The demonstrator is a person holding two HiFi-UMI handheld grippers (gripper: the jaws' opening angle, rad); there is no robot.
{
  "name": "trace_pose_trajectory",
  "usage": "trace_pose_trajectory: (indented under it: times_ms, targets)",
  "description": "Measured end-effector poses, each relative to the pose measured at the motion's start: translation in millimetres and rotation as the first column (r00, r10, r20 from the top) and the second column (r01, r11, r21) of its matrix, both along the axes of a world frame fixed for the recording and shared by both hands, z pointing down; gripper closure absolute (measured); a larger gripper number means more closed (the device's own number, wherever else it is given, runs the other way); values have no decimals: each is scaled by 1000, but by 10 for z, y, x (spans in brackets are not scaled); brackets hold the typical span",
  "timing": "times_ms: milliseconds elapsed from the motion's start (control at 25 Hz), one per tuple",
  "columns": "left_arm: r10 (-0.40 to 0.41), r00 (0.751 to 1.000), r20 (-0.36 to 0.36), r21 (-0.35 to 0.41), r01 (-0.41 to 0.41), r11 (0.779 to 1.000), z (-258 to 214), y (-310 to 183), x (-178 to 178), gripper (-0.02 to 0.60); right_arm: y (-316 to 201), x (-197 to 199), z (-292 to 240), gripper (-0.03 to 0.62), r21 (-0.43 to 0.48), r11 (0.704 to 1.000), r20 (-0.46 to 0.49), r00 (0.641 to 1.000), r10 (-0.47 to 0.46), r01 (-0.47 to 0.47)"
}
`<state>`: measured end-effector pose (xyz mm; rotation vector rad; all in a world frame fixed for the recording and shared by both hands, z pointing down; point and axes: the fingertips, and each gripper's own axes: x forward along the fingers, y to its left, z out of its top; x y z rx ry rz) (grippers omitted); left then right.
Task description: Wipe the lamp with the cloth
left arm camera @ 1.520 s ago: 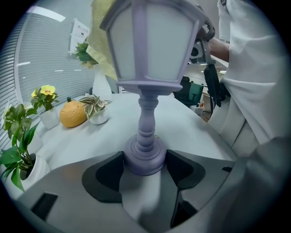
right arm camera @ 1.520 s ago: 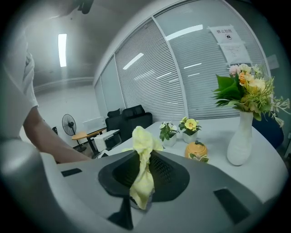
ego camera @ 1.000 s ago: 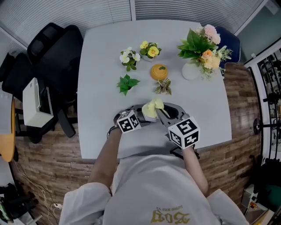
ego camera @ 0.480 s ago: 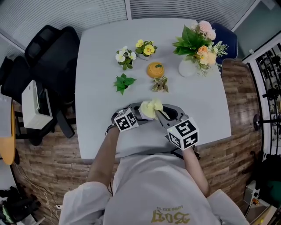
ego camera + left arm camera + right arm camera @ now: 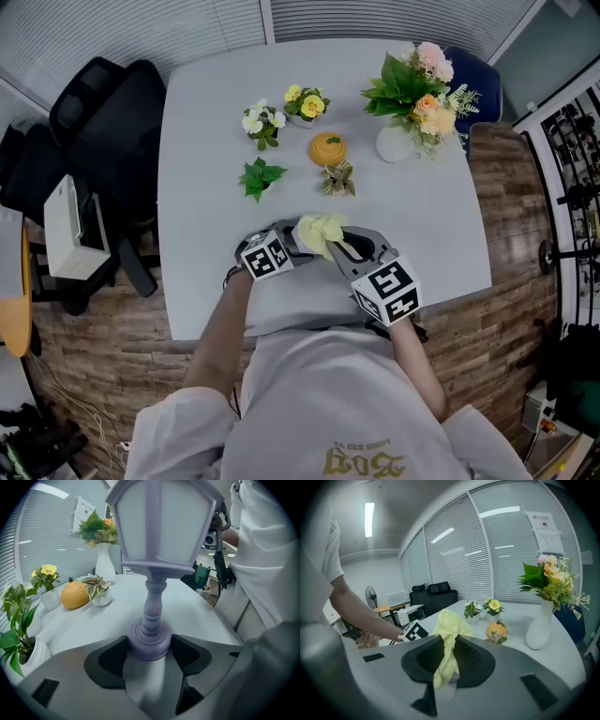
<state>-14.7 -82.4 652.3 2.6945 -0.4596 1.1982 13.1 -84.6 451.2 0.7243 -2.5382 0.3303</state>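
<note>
The left gripper (image 5: 149, 660) clamps the lamp (image 5: 154, 550) by its round base, steadying it upright at the table's (image 5: 202, 178) near edge. The right gripper (image 5: 449, 658) pinches the yellow cloth (image 5: 450, 625) (loosely bunched) just above, presumably ready for wiping.

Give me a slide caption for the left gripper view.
Left hand-held gripper grips the round base of an upright lavender lantern-shaped lamp.
</note>
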Motion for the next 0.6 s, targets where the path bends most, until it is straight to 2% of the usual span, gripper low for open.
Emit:
trace_pose_trajectory:
  times_ms: [600]
  targets:
    - [-3,1000,-1,-1,3,1000,-8,5,-2,276,168,-129,-92,525,20,994,-56,993,-107,109]
